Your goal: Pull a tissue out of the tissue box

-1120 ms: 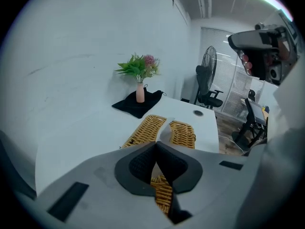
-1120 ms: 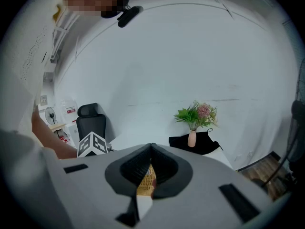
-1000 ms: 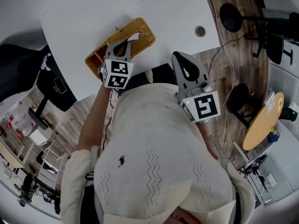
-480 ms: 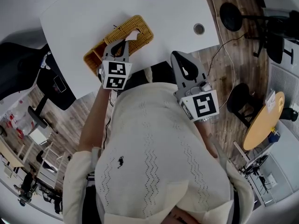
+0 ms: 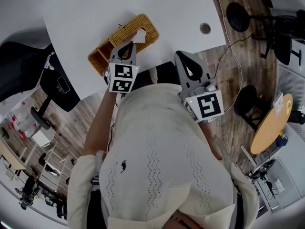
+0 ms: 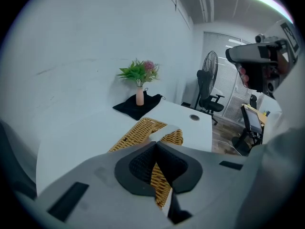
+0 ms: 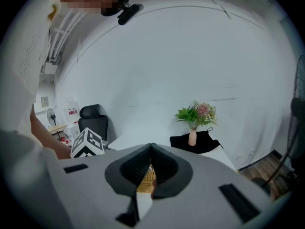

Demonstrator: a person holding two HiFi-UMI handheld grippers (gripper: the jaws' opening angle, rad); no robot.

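Observation:
A woven yellow tissue box (image 5: 125,36) lies on the white table (image 5: 90,13), near its front edge. A white tissue (image 5: 141,34) sticks up from the box's right end. My left gripper (image 5: 127,46) hovers over the near side of the box, jaws shut with nothing between them. The left gripper view shows the box (image 6: 138,132) and tissue (image 6: 163,133) just past its closed tips (image 6: 155,145). My right gripper (image 5: 184,57) is held off the table's front edge, to the right of the box, also shut and empty. Through its jaws (image 7: 151,148) a bit of the box (image 7: 148,176) shows.
A small vase of flowers (image 6: 139,95) stands on a black cloth at the table's far end. A cable hole (image 5: 205,28) sits near the table's right edge. Office chairs (image 5: 57,82), a fan (image 6: 208,75) and a round wooden table (image 5: 269,123) stand around on the wood floor.
The left gripper has eased slightly back from the box, so more of the tissue shows beside its tip. The right gripper has hardly moved.

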